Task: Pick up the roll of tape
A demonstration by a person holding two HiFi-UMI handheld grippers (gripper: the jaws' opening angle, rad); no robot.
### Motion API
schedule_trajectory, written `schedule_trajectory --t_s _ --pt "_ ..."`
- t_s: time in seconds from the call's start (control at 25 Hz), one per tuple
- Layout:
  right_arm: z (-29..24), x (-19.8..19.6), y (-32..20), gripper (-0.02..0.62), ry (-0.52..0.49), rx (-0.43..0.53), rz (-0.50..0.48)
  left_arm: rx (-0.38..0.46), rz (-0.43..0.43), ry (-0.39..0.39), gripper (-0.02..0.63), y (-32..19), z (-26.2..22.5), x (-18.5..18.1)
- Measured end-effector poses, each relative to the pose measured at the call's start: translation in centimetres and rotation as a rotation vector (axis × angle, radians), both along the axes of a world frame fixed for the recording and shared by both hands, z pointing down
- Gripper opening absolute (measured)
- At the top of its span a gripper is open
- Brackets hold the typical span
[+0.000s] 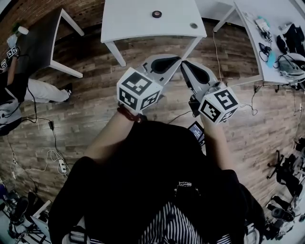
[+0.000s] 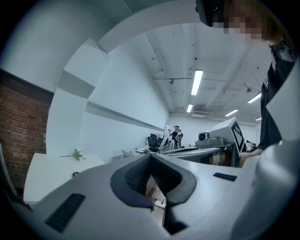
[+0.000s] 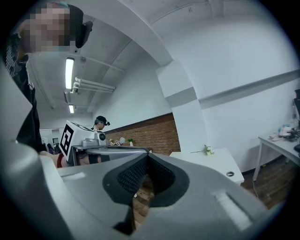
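Roll of tape (image 1: 157, 14) flat, hole up, top centre, on white table (image 1: 133, 26). Small round disc (image 1: 193, 25) near. Left gripper (image 1: 167, 64) and right gripper (image 1: 192, 71) mid-frame, jaws pressed together, empty, well apart from tape.

Ahead of the grippers' tips, the roll of tape (image 1: 157, 14) is black on a white table (image 1: 128, 24). The left gripper (image 1: 175, 60) and right gripper (image 1: 186, 65) are pale grey with black ribbed pads (image 1: 164, 63) (their cubes bear black-and-white square markers). Beneath them the floor (image 1: 95, 119) is brown wood planking. Behind them are the person's black top (image 1: 143, 181) and a black-and-white striped garment (image 1: 162, 231).
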State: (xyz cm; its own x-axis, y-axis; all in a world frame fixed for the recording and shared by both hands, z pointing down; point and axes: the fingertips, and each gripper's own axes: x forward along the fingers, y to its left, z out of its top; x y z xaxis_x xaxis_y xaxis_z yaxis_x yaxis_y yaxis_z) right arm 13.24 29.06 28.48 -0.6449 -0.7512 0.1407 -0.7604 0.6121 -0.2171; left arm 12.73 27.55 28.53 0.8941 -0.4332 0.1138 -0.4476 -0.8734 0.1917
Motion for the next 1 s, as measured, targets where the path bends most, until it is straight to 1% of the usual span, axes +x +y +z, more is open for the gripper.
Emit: schedule_trajectory --t_s 0.16,0.28,0.44,0.56,0.76,1.0 --pt "-0.1 -2.2 -2.7 0.002 0.003 -0.003 -0.001 0.000 0.002 -0.007 0.003 -2.7 -0.1 -2.2" --pt "0.0 -3.9 -4.5 0.003 0.001 -0.015 -0.006 0.002 0.005 0.004 0.003 -4.5 -0.2 -3.9" --pt "-0.3 -5.4 -7.6 0.003 -0.004 -0.017 0.021 0.013 -0.022 0.011 0.003 -7.9 0.0 -7.4" --pt "-0.5 -6.7 -9.7 0.003 0.001 -0.012 0.024 0.000 -0.037 0.022 0.003 -10.1 0.5 -10.0" --pt "-0.2 -9.9 -12.4 0.003 0.010 -0.016 -0.011 -0.002 -0.073 0.039 0.003 -12.5 0.6 -13.8" --pt "0.2 -14.9 -14.5 0.003 0.030 -0.026 -0.105 -0.019 -0.136 0.054 0.003 -14.6 1.3 -17.8"
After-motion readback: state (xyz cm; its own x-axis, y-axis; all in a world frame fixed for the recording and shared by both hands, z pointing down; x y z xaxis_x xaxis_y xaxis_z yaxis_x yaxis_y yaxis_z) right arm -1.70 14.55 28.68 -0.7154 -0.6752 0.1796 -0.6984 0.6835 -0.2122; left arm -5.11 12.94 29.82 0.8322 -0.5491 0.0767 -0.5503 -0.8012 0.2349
